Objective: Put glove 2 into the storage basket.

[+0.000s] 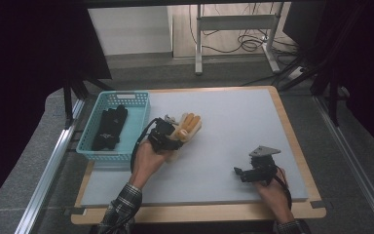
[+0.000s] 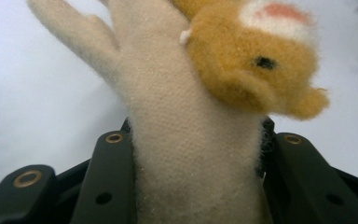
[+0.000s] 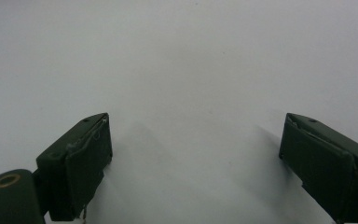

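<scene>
grey table (image 1: 233, 146), teal basket (image 1: 93, 152) w/ black gloves (image 1: 109, 127), l claw (image 1: 179, 136) clamped on beige glove (image 2: 186, 154), r claw (image 3: 196, 158) apart

Quick count of what's on the table: one cream knitted glove with an orange plush animal face (image 2: 200, 140), one turquoise plastic mesh basket (image 1: 141, 105), and one black bundle of fabric (image 1: 109, 127) lying inside it, can't tell if that's one glove or two. Plus two black two-jaw grippers, left (image 1: 173, 136) and right (image 1: 238, 171).

glove (image 2: 186, 154) | cream knit w/ orange plush animal face | clamped at cuff, lifted off table (image 1: 233, 141), just beside basket (image 1: 141, 109)
</scene>
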Demonstrator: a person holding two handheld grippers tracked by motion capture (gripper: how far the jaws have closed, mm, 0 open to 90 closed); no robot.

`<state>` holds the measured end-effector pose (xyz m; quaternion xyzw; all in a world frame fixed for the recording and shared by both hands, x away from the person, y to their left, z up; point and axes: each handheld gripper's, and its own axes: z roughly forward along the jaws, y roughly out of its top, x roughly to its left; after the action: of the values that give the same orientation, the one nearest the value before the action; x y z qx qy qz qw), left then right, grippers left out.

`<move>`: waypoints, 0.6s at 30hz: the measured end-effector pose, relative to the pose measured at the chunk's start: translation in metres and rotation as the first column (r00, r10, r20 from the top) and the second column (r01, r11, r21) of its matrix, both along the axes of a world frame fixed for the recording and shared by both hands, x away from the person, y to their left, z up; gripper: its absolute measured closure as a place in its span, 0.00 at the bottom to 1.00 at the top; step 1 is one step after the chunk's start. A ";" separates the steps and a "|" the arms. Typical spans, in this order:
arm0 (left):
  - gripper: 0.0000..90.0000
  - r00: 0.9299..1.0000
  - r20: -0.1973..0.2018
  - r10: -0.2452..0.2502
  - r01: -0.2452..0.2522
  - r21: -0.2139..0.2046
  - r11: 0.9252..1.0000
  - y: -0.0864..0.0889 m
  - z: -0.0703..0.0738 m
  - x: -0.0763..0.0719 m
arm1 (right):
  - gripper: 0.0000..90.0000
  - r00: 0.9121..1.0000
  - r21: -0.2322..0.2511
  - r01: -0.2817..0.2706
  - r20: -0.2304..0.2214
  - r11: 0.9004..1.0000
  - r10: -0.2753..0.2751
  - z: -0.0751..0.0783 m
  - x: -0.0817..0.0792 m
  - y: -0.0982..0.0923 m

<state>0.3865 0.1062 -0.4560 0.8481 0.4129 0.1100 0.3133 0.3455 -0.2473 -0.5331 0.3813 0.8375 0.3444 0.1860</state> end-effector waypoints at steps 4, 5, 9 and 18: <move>0.64 0.999 0.022 0.032 -0.032 0.014 0.999 0.015 0.013 0.004 | 0.10 1.000 0.000 0.000 0.000 1.000 0.000 0.000 0.000 0.000; 0.64 0.999 0.027 0.043 -0.043 0.012 0.999 0.019 0.016 0.005 | 0.10 1.000 0.000 0.000 0.000 1.000 0.000 0.000 0.000 0.000; 0.64 0.995 0.040 0.093 -0.094 0.018 0.995 0.041 0.028 0.011 | 0.10 1.000 0.000 -0.001 0.000 1.000 0.001 0.000 0.000 0.000; 0.63 0.981 0.041 0.190 -0.191 0.026 0.981 0.082 0.036 0.022 | 0.10 1.000 0.001 -0.001 0.000 1.000 0.001 0.000 0.000 0.000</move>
<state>0.4082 0.1886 -0.4195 0.8069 0.4845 0.1620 0.2967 0.3455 -0.2474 -0.5331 0.3811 0.8374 0.3449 0.1857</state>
